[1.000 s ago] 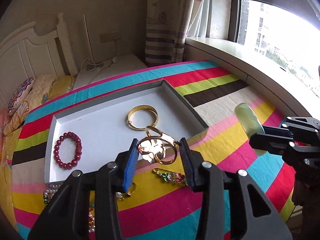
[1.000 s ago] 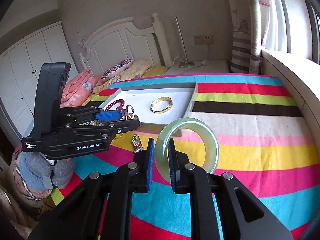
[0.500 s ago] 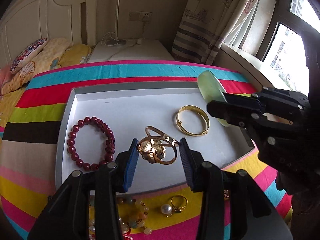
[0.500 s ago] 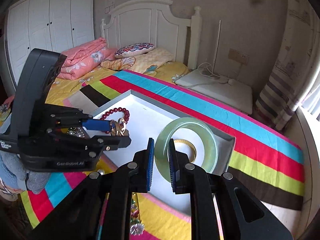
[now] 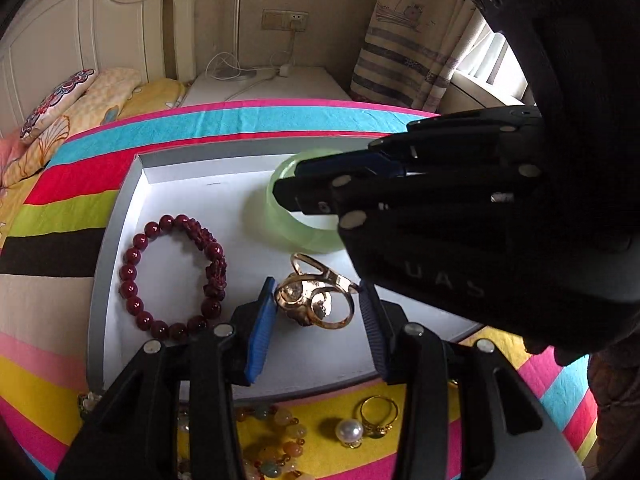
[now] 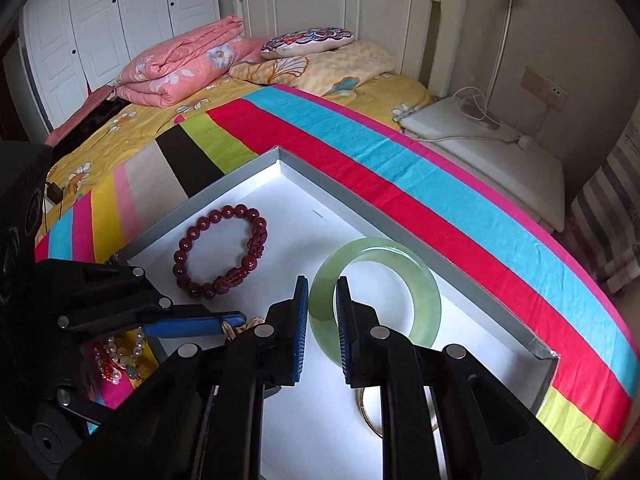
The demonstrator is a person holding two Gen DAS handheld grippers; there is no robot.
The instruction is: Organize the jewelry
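Observation:
A grey-walled white tray point(image 5: 120, 216) point(image 6: 332, 196) lies on the striped bedspread. My left gripper point(image 5: 318, 312) is shut on a gold ornamental bangle point(image 5: 316, 300), held low over the tray's near part. My right gripper point(image 6: 323, 320) is shut on a pale green jade bangle point(image 6: 424, 300), which sits low over the tray floor by the far wall; it also shows in the left wrist view point(image 5: 280, 216). A dark red bead bracelet point(image 5: 168, 276) point(image 6: 224, 248) lies in the tray's left part. A gold bangle point(image 6: 368, 416) lies in the tray under my right gripper, mostly hidden.
Loose jewelry lies on the bedspread in front of the tray: a pearl ring point(image 5: 352, 430), a gold ring point(image 5: 380, 408) and a string of coloured beads point(image 5: 272, 440). Pillows and a folded pink quilt point(image 6: 180, 68) lie by the headboard. A white nightstand point(image 6: 480, 148) stands beyond the bed.
Both grippers have moved in over the tray and lower. The right gripper has brought the jade bangle down to the tray floor near the far wall, crossing above the left gripper.

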